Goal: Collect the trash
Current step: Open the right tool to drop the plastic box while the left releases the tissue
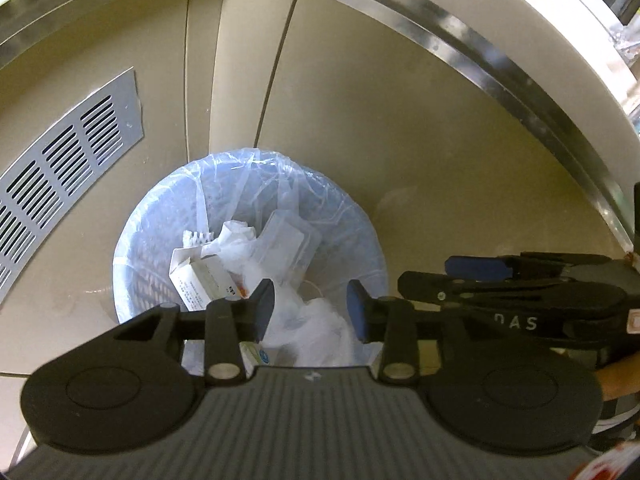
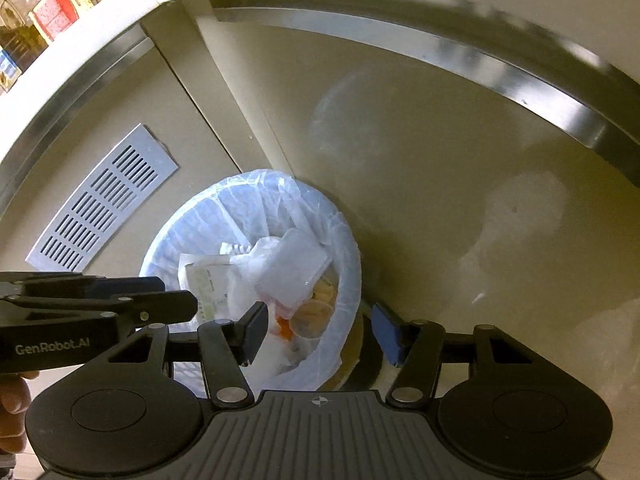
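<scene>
A round pale-blue bin [image 1: 136,248] lined with a clear bag stands on the floor against beige cabinet doors. Inside lie a white carton [image 1: 196,280], crumpled paper [image 1: 236,236], a clear plastic box [image 1: 284,240] and loose white plastic [image 1: 316,332]. My left gripper [image 1: 311,310] hangs open right over the bin, its pads touching nothing. In the right wrist view the same bin [image 2: 354,264] holds the clear box [image 2: 292,276] and something orange [image 2: 284,328]. My right gripper [image 2: 320,332] stands open and empty above the bin's near rim. Each gripper shows in the other's view, the right one [image 1: 430,276] and the left one [image 2: 176,294].
A grey vent grille [image 1: 60,176] [image 2: 104,208] sits in the cabinet panel left of the bin. A metal strip [image 1: 500,60] runs under the counter above. Jars and bottles [image 2: 52,8] stand on the counter at top left. A hand [image 2: 12,408] shows at the left edge.
</scene>
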Demonstrator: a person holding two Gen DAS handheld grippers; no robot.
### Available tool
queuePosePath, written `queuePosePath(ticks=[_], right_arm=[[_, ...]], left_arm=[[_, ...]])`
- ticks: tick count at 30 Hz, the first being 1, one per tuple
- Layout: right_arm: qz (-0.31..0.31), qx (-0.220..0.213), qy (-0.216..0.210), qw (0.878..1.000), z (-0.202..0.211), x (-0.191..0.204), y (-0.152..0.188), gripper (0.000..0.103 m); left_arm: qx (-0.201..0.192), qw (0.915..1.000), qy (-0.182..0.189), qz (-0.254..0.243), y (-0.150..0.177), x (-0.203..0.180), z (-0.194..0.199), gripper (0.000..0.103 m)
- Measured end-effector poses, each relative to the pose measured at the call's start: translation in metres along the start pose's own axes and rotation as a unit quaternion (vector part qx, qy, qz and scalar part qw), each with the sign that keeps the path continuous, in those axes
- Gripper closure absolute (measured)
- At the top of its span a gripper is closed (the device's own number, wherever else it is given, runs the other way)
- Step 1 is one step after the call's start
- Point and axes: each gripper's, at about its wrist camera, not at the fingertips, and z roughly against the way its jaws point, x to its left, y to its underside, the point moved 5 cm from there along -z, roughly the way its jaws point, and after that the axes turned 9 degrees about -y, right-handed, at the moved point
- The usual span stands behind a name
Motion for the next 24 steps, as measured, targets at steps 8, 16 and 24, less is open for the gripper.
queuePosePath(ticks=[8,16,24], right_arm=[[0.015,0.015,-0.025,0.999,0.002,0.008,0.004,0.044],[0.055,0.07,-0.076,0.993,-0.011,0.022,0.017,0.08],[0.078,0.097,-0.084,0.989,-0.05,0.029,0.037,0.081]], left_arm=[[0.001,0.9998,-0.019,0.008,0.006,0.003,0.009,0.068],[-0.005,0.9985,-0.045,0.03,0.012,0.008,0.025,0.068],[-0.007,0.9946,-0.076,0.07,0.029,0.037,0.032,0.068]])
